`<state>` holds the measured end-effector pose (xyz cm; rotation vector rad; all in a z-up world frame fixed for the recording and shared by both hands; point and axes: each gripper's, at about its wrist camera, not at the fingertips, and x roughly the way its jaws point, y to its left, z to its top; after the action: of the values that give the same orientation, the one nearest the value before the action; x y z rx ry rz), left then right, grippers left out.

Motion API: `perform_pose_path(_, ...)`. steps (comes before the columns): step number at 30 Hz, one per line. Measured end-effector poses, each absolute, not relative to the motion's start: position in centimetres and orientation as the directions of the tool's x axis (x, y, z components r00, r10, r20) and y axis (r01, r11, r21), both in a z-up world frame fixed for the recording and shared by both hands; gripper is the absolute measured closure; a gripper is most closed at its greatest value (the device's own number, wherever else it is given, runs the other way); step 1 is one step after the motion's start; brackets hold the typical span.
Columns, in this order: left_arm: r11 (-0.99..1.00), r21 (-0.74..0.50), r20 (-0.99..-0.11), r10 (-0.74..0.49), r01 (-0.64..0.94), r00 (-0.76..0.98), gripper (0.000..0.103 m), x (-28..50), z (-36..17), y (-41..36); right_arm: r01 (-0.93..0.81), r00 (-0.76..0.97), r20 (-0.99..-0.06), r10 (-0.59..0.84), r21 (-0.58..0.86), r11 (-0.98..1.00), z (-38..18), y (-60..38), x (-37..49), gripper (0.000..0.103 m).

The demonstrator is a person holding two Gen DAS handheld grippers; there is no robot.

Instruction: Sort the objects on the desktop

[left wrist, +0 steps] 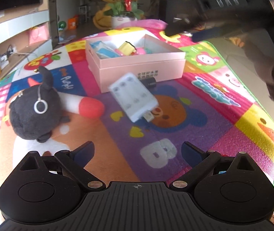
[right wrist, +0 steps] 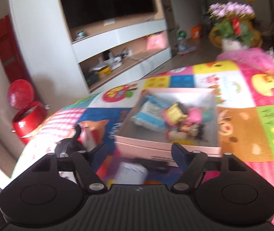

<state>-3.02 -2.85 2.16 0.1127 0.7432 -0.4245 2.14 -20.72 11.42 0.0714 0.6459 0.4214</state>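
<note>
Covering the desk, a colourful cartoon-patterned mat [left wrist: 204, 119] is carrying an open pink cardboard box [left wrist: 137, 65]. Lying just before it, a flat white rectangular charger [left wrist: 134, 96] is pointing its long axis diagonally, metal plug toward the camera. Both the left hand-held gripper [left wrist: 137, 154] and the right hand-held gripper [right wrist: 138, 152] are standing spread, pinching nothing.

Both hand-held grippers [left wrist: 137, 151] [right wrist: 137, 152] open, empty.

Rt tool [right wrist: 138, 152] open, empty, above pink box [right wrist: 167, 146].

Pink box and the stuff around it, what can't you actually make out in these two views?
- Pink box contents: the left wrist view hides most behind its near wall; motion blur smears them in the right wrist view.
- White charger: blurred; the right wrist view shows only a smear.
- Small dark item by the box: half hidden behind the charger.
- Black plush: the right hand-held gripper covers most of it.
</note>
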Motion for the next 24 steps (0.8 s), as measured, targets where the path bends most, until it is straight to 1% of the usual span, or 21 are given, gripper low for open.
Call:
perform_pose_path(1, 0.909, -0.046, -0.678, -0.332, 0.414, 0.656, 0.003, -2.8, 2.0, -3.2, -0.338, 0.740, -0.563, 0.369, 0.163, 0.927, 10.9, -21.1, 1.7, 0.022)
perform_pose_path(3, 0.913, -0.042, -0.675, -0.325, 0.405, 0.663, 0.003, -2.0, 1.9, -4.1, -0.289, 0.780, -0.554, 0.291, 0.093, 0.953, 9.6, -22.1, 0.6, 0.014)
perform_pose_path(7, 0.931, -0.083, -0.676, -0.315, 0.356, 0.666, 0.004, 0.9, 1.9, -6.1, -0.174, 0.848, -0.516, 0.119, -0.059, 0.983, 6.6, -23.3, -2.0, 0.011)
perform_pose_path(9, 0.942, -0.081, -0.684, -0.290, 0.325, 0.670, 0.007, 2.4, 1.8, -7.4, -0.134, 0.871, -0.487, 0.060, -0.118, 0.984, 5.4, -23.5, -3.3, 0.006)
perform_pose_path(11, 0.953, -0.019, -0.684, -0.233, 0.303, 0.691, 0.017, 3.5, 1.5, -8.6, -0.115, 0.878, -0.475, 0.049, -0.110, 0.987, 5.0, -24.0, -4.2, 0.003)
perform_pose_path(14, 0.956, 0.042, -0.686, -0.183, 0.289, 0.704, 0.024, 4.5, 0.6, -9.7, -0.086, 0.880, -0.472, 0.047, -0.061, 0.994, 5.1, -24.8, -4.9, 0.000)
perform_pose_path(15, 0.955, 0.049, -0.686, -0.182, 0.294, 0.705, 0.026, 4.6, 0.4, -9.7, -0.074, 0.880, -0.473, 0.042, -0.050, 0.996, 5.2, -25.0, -5.1, 0.000)
perform_pose_path(17, 0.950, 0.045, -0.677, -0.198, 0.308, 0.709, 0.038, 4.2, 0.4, -9.3, -0.060, 0.876, -0.480, 0.034, -0.039, 0.997, 5.0, -25.3, -5.2, 0.000)
perform_pose_path(19, 0.946, 0.051, -0.674, -0.204, 0.320, 0.710, 0.044, 3.8, 0.5, -8.9, -0.056, 0.871, -0.490, 0.032, -0.035, 0.998, 4.7, -25.4, -5.2, 0.000)
perform_pose_path(20, 0.944, 0.058, -0.673, -0.204, 0.326, 0.711, 0.046, 3.5, 0.6, -8.6, -0.055, 0.867, -0.497, 0.033, -0.030, 0.998, 4.4, -25.4, -5.1, 0.000)
perform_pose_path(24, 0.928, 0.062, -0.680, -0.230, 0.367, 0.696, 0.047, 0.9, 0.9, -6.7, -0.040, 0.838, -0.544, 0.039, 0.010, 0.999, 3.4, -25.3, -4.5, 0.000)
